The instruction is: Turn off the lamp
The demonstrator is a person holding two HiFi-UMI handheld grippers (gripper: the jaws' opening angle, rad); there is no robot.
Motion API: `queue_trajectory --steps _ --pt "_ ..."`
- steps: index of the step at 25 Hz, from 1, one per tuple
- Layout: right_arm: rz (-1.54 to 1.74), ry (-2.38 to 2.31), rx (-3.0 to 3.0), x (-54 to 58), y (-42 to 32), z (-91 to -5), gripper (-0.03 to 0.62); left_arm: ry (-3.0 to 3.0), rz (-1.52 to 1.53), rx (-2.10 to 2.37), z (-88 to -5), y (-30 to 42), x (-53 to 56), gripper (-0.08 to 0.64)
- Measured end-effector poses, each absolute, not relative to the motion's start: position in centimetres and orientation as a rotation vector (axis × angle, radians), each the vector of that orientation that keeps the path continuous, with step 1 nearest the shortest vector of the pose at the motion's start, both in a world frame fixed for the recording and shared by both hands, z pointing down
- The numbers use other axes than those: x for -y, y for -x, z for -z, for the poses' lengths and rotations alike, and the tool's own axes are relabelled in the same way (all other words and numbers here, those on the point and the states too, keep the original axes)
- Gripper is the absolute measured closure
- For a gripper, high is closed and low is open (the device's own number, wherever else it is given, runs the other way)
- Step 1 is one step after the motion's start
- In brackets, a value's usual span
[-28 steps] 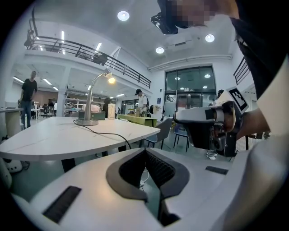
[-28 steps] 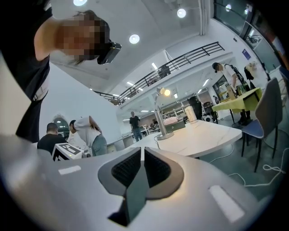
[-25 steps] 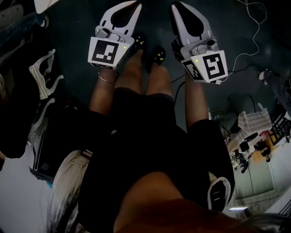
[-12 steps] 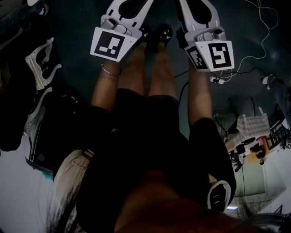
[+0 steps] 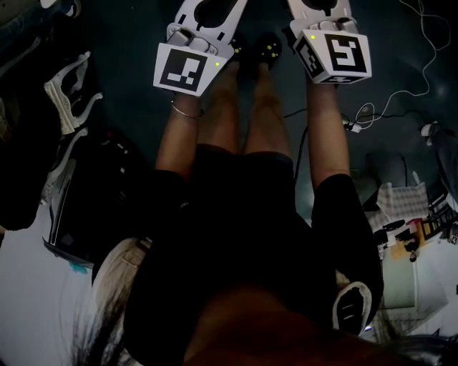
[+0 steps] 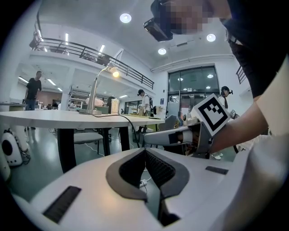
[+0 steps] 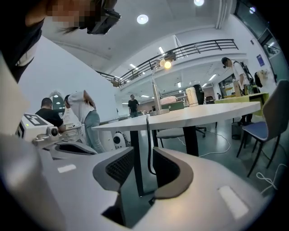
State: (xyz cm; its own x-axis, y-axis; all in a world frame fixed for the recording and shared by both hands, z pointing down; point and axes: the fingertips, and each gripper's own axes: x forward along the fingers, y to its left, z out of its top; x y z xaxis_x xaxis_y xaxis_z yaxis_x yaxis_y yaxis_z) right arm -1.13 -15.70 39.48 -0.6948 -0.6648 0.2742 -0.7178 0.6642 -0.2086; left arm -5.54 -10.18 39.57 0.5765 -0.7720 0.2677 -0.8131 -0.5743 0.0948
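Head view: left gripper (image 5: 204, 21) and right gripper (image 5: 325, 28) hang low over the floor (image 5: 122, 36), no lamp in sight.

Left gripper view: fingers together, empty. The lamp (image 6: 95, 88) is lit, well off on the tabletop (image 6: 54, 118).

Right gripper view: fingers apart, just been opening, nothing between them. The lamp (image 7: 157, 85) stands near the tabletop (image 7: 203, 113) edge where its cable (image 7: 147, 144) drops.

I'd bring the right one up and hunt for the switch; can't see it yet.

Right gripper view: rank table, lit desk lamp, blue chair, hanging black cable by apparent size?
1. White flat-topped table
2. Blue-seated chair, looks nearer and cut by the frame edge, so unsure
3. Slim silver desk lamp with lit head
4. Thin black cable hanging off the table; roughly ties with the lamp
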Motion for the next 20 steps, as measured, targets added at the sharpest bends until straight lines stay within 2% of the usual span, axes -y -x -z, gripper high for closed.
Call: queue_trajectory --steps 10,11,13,20 --pt "-0.406 -1.077 2.594 18.2 3.0 -43.8 0.488 -2.550 -0.299 1.365 -40.8 6.8 10.2 0.554" --pt "-0.407 -1.076 2.590 18.2 2.9 -44.1 0.505 -2.543 -0.314 1.362 -41.1 6.9 10.1 0.554" --pt "-0.412 -1.062 2.602 18.0 2.8 -44.2 0.578 -2.531 -0.338 1.358 -41.5 6.9 10.0 0.554" --pt "-0.498 -0.976 2.672 16.7 2.2 -43.4 0.580 -2.521 -0.339 1.364 -42.2 6.5 10.1 0.554"
